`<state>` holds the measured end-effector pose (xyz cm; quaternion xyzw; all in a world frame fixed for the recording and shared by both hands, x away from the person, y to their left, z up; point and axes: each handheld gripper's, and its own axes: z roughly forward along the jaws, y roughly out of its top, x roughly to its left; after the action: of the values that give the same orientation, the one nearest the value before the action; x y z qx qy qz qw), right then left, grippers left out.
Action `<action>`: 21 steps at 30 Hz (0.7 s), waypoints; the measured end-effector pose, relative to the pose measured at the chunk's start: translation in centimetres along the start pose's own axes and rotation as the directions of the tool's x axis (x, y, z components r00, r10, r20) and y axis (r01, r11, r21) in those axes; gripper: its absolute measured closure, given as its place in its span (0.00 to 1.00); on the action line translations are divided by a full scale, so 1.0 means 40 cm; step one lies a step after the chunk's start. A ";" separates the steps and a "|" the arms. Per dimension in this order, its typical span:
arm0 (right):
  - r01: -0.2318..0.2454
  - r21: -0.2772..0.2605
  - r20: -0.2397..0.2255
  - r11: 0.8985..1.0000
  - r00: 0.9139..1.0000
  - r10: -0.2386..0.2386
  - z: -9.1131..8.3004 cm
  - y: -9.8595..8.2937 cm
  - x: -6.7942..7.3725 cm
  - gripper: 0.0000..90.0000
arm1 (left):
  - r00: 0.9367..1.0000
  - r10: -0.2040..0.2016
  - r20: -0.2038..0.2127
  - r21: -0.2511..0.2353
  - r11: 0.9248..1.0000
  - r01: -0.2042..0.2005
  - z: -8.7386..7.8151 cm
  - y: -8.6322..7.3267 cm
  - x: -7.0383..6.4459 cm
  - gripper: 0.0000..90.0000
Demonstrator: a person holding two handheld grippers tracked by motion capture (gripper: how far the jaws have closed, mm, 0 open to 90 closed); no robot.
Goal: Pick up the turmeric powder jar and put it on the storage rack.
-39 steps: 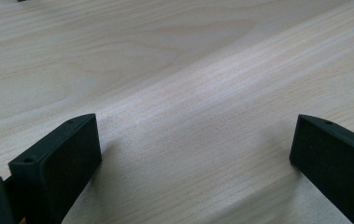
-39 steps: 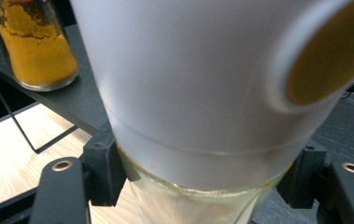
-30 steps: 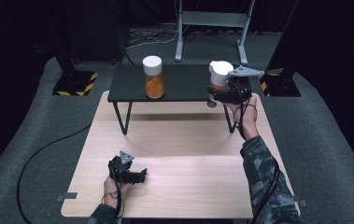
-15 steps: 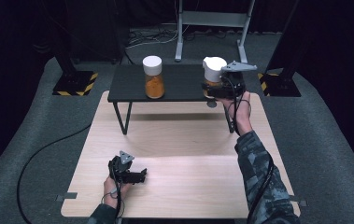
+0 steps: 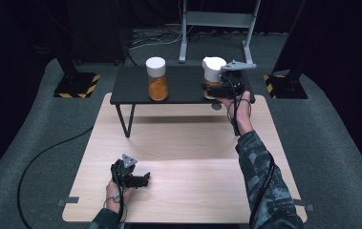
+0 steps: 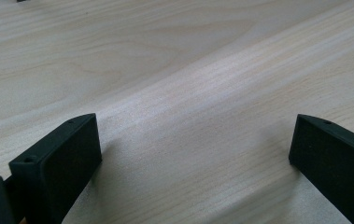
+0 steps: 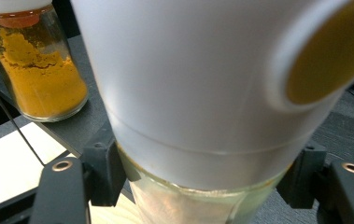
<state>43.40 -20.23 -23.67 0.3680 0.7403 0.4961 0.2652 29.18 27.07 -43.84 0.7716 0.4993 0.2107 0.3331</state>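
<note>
1. Jar with white cap (image 5: 213, 76), high view: sat at the right end of a small black shelf (image 5: 178, 86), held by the right gripper (image 5: 220, 88). A second jar of orange powder (image 5: 157, 78) stood well to that gripper's left on the same shelf. The left gripper (image 5: 138, 179) rested low on the wooden table (image 5: 193, 143), nearer the person.
2. Left gripper view: jaws were spread wide, bare wood grain between them.
3. Right gripper view: jaws pinched the glass body of the jar just below its cap (image 7: 193, 84); the cap's spout opening (image 7: 331, 56) showed orange inside. The orange-powder jar (image 7: 37, 65) stood beyond, upper left.
</note>
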 end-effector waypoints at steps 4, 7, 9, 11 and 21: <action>-0.006 -0.001 0.001 1.000 1.000 0.006 0.005 0.002 0.000 0.33 | 1.000 0.003 0.000 0.002 1.000 -0.003 0.000 0.001 0.000 0.02; -0.004 0.004 0.004 1.000 1.000 0.004 0.010 0.007 0.000 0.33 | 1.000 0.004 0.000 0.002 1.000 -0.004 0.000 0.001 0.000 0.02; -0.009 0.003 0.002 1.000 1.000 0.009 0.012 0.009 -0.001 0.33 | 1.000 0.003 0.000 0.002 1.000 -0.003 0.000 0.001 0.000 0.02; -0.008 0.005 0.001 1.000 1.000 0.008 0.014 0.012 -0.002 0.33 | 1.000 0.003 0.000 0.002 1.000 -0.003 0.000 0.001 0.000 0.02; -0.010 0.025 -0.006 1.000 1.000 0.011 0.032 0.024 -0.005 0.33 | 1.000 0.003 -0.001 0.002 1.000 -0.003 0.000 0.001 0.000 0.02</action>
<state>44.75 -19.49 -23.23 0.3736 0.7453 0.4894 0.2557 29.19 27.07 -43.81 0.7728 0.4982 0.2110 0.3318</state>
